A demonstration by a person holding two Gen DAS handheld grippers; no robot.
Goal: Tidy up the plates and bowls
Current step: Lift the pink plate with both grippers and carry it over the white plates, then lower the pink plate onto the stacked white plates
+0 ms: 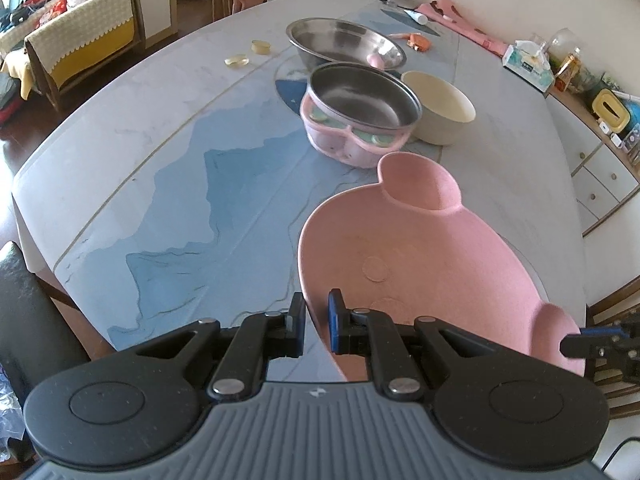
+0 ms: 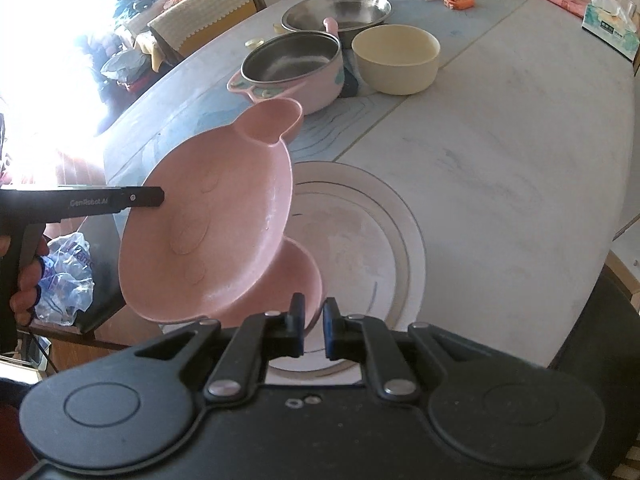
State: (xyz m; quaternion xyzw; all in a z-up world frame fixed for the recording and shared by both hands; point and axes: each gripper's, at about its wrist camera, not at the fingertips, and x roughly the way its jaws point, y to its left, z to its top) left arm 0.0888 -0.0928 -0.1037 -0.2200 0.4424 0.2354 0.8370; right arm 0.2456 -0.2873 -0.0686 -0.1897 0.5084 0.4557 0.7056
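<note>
A pink pig-shaped plate [image 1: 420,264] with two ear cups hangs tilted above the table, held from both sides. My left gripper [image 1: 316,312] is shut on its near rim. In the right wrist view my right gripper [image 2: 314,312] is shut on the rim of the plate's [image 2: 224,208] lower ear. The left gripper [image 2: 156,197] reaches in from the left there, and the right gripper [image 1: 572,342] shows at the right edge of the left wrist view. Under the pink plate lies a white plate [image 2: 368,240] with grey rings.
Further back stand a pink handled bowl with a steel liner [image 1: 360,100], a cream bowl [image 1: 440,108] and a wide steel basin [image 1: 344,40]. A tissue box [image 2: 610,26] and small items sit at the far edge. A dark chair [image 1: 24,312] stands at the table's [image 1: 160,184] left.
</note>
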